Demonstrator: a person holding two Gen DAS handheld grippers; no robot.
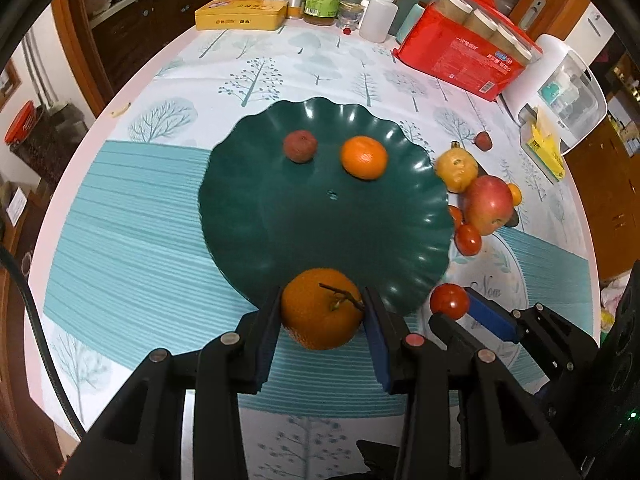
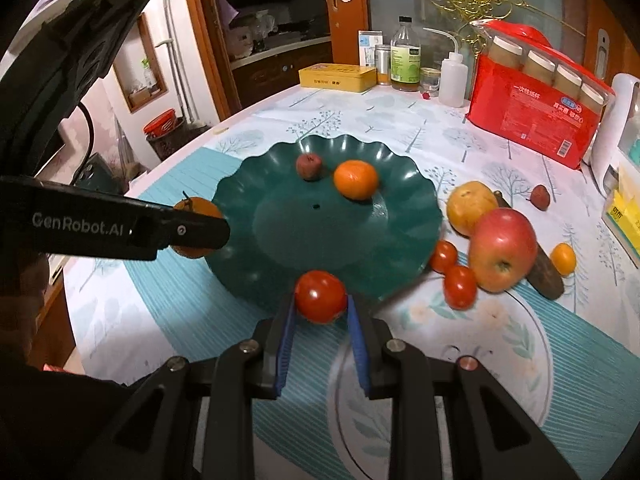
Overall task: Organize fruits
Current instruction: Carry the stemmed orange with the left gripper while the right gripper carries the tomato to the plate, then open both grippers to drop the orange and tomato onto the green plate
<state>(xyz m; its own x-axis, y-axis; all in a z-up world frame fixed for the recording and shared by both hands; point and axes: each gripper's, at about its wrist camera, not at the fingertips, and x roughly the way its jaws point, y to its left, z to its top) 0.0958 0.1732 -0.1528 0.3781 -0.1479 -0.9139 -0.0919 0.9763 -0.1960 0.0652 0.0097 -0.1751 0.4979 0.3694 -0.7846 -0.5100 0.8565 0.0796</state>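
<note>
Your left hand-held gripper [image 1: 322, 312] is matte black plastic, with two angular fingers lined inside by blue pads [image 1: 379, 356]. Round rivets sit on its linkage arms, silver ones and one red. A black cable [image 1: 36, 320] trails along its left side. Your right hand-held gripper [image 2: 321, 312] has the same black build and blue pads. White "GenRobot.AI" lettering [image 2: 78, 225] marks the left one's side.

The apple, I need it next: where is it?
In the right wrist view, the apple sits right of the green plate, between the yellow pear and two small tomatoes.
</note>
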